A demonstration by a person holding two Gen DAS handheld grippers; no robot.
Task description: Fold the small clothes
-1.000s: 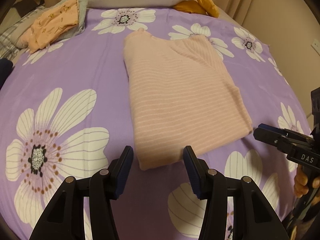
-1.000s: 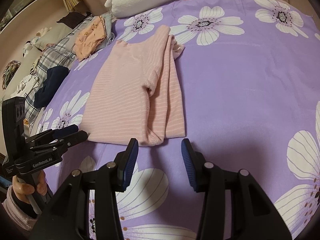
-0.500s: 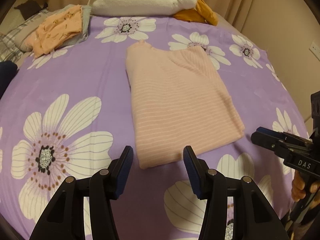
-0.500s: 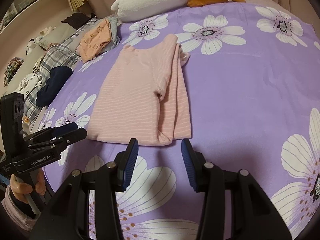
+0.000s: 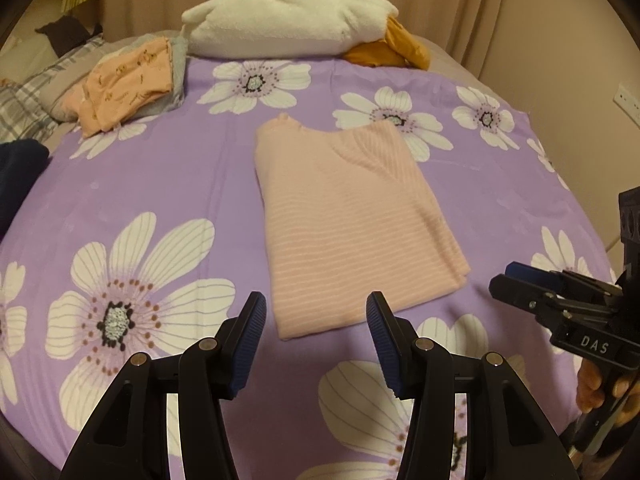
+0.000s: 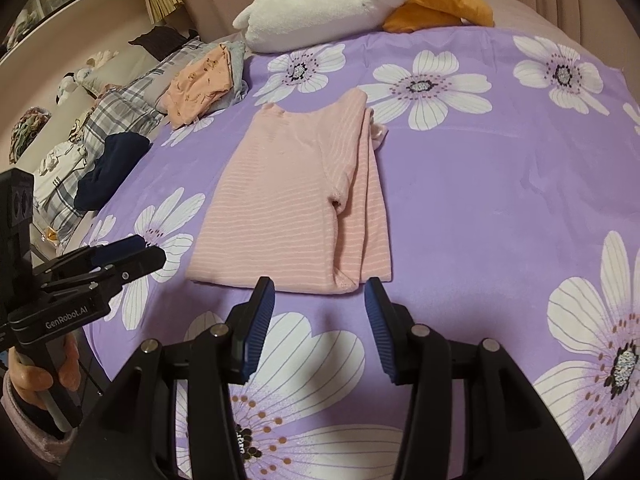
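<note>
Shirt (image 5: pixel 344 224): folded, flat on bedspread (image 5: pixel 160 184)
Left gripper (image 5: pixel 314 316): jaws apart, empty
Right gripper (image 6: pixel 319 300): jaws opening, empty

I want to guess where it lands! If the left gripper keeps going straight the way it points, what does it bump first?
Probably the near hem of the pink striped top, lying straight ahead between its fingers.

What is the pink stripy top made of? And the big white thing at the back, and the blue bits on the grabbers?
The pink striped top looks like soft ribbed knit, likely cotton: fine ridges, matte, limp folds. The white plush toy looks like fluffy fleece: fuzzy, puffy surface. The blue finger pads look like ridged rubber or soft plastic, set on hard, slightly shiny black plastic arms.
</note>
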